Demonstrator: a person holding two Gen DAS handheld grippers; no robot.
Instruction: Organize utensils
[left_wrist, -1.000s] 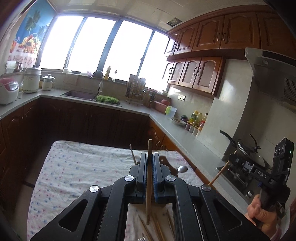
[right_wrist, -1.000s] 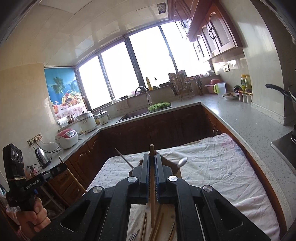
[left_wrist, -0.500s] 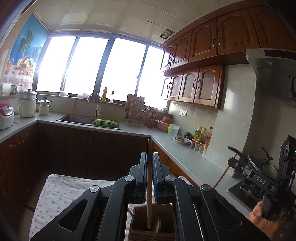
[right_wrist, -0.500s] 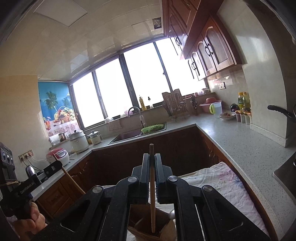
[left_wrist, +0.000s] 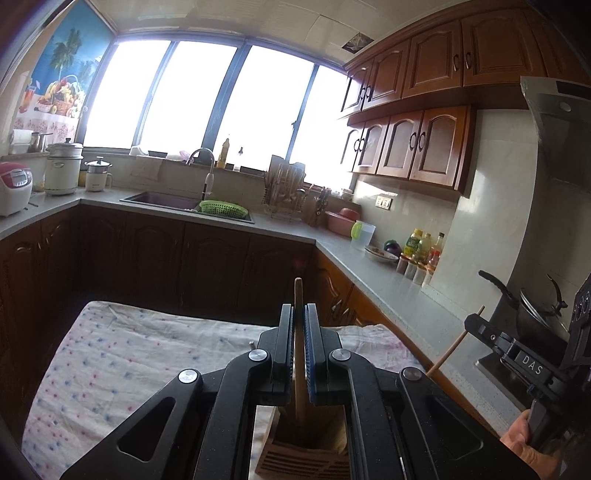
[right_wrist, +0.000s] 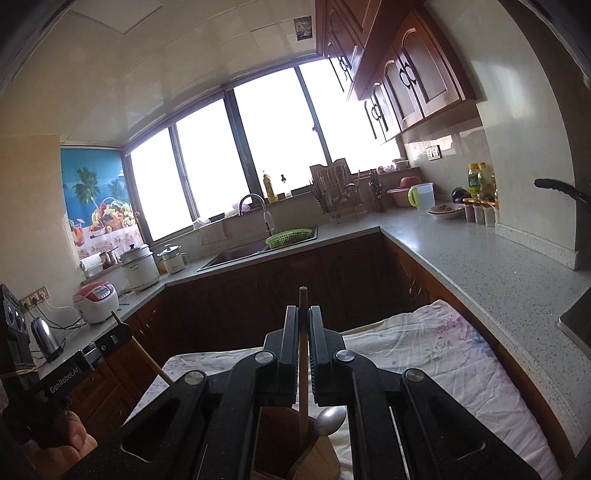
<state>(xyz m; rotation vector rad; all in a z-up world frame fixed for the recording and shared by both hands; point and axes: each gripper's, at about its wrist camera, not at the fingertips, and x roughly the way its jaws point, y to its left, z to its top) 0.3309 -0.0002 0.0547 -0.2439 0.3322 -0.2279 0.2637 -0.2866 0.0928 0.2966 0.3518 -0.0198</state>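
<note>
The left gripper (left_wrist: 299, 325) is clenched on a wooden chopstick (left_wrist: 298, 350), which is held upright between the pads. The upper end of the chopstick projects above the fingertips; the lower end reaches into a wooden utensil holder (left_wrist: 295, 458) located directly below the gripper. The holder is seen on a table covered with a dotted cloth (left_wrist: 122, 362).

The right gripper (right_wrist: 303, 325) is likewise clenched on a second wooden chopstick (right_wrist: 303, 369), held upright. Its lower end is seen inside the same utensil holder (right_wrist: 317, 461) beneath the gripper. A metal spoon (right_wrist: 330, 419) is seen just right of that chopstick, with its bowl above the holder's rim.

In the left wrist view, the right gripper (left_wrist: 476, 325) is visible at the right edge, held by a hand (left_wrist: 521, 432). In the right wrist view, the left gripper (right_wrist: 118, 332) is visible at the left edge, held by the other hand (right_wrist: 74, 435).
</note>
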